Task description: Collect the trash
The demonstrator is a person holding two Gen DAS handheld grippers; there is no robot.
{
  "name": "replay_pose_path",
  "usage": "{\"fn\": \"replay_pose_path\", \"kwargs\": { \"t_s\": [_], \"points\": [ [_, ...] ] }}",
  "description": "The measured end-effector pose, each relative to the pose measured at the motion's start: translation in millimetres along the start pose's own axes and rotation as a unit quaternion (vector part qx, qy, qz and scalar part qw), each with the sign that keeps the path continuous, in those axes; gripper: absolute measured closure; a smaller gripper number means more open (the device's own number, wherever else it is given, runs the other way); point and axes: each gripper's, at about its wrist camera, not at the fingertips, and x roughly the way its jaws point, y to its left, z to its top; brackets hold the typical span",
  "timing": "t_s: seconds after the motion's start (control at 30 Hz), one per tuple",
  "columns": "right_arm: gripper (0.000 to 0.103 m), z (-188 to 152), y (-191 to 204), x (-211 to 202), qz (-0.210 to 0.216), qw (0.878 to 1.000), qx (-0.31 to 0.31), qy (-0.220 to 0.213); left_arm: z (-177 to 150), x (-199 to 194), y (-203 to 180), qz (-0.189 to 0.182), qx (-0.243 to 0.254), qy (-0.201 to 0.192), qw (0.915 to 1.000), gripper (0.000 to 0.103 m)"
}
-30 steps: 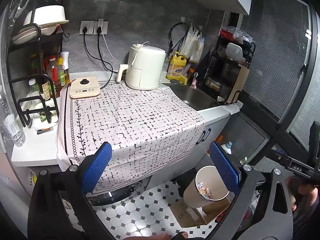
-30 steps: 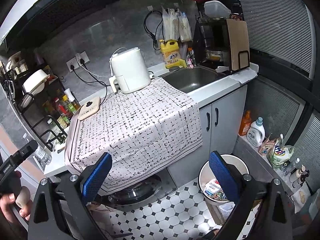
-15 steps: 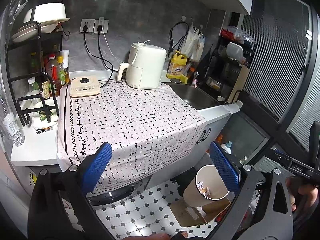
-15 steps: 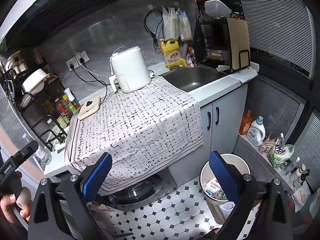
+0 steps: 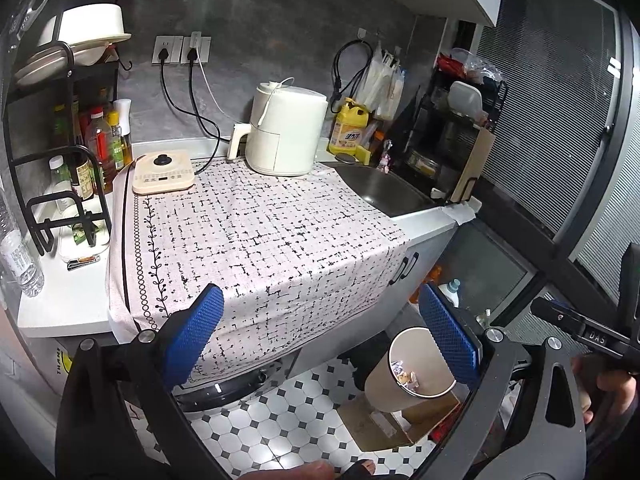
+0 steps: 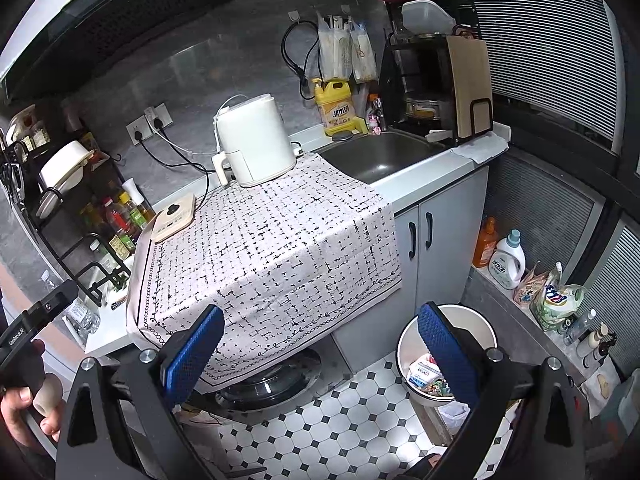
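- Kitchen: worktop (image 5: 60, 304) draped with a patterned cloth (image 5: 260, 240); black-and-white tiled floor (image 5: 288, 412) below.
- White air fryer (image 5: 286, 128) at the cloth's back edge, flat cream appliance (image 5: 162, 171) at its back left corner; sink (image 6: 380, 156) at the worktop's right end.
- Waste bin (image 6: 412, 344) stands upright on the floor below the worktop's right end, mouth up, trash (image 6: 424, 374) of mixed wrappers inside.
- Left gripper (image 5: 320, 338) and right gripper (image 6: 320, 346): jaws spread wide, empty, held in front of the worktop's front edge.
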Motion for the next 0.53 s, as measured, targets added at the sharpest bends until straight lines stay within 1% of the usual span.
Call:
{"fn": "replay_pose_path", "kwargs": {
  "t_s": [0.2, 0.43, 0.53],
  "points": [
    [0.008, -5, 0, -1, -0.003, 1.0, 0.003, 0.003, -4, -2, 1, 0.004, 0.005, 0.001, 1.0, 0.006],
    [0.008, -16, 0, -6, -0.016, 1.0, 0.01, 0.007, -8, 3, 5, -0.012, 0.009, 0.012, 0.9998, 0.006],
    [0.008, -17, 0, -9, -0.023, 1.0, 0.01, 0.011, -7, 8, 8, -0.02, 0.001, 0.018, 0.9996, 0.006]
  ]
}}
